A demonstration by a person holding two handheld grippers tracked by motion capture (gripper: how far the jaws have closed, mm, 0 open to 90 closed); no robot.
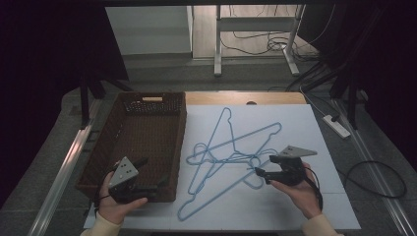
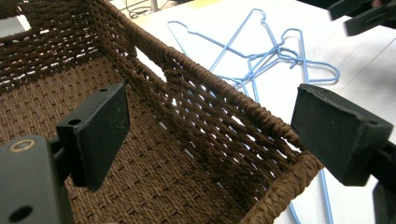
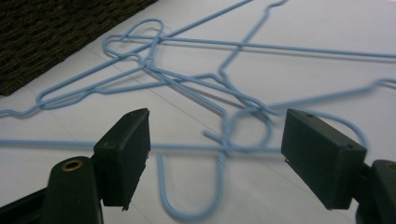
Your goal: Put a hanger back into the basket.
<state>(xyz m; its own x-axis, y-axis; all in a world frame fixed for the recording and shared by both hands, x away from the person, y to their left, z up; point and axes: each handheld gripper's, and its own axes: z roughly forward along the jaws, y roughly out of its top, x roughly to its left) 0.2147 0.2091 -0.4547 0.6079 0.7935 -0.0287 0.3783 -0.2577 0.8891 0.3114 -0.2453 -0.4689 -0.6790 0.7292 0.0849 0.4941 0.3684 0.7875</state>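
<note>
blue hangers tangled on white sheet

pile of blue wire hangers [image 1: 231, 157] lies on white sheet [image 1: 295, 206], just right of wicker basket [image 1: 147, 128]. right gripper [image 1: 259, 171] at pile's right edge, jaws spread, one hanger's hook [image 3: 219, 172] betw. them, nothing pinched. left gripper [image 1: 147, 177] over basket's near end, jaws spread, holding nothing.

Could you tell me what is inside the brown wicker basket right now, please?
The wicker basket holds nothing visible on its woven floor; the left tongs cover its near corner. The blue hangers lie outside it.
</note>
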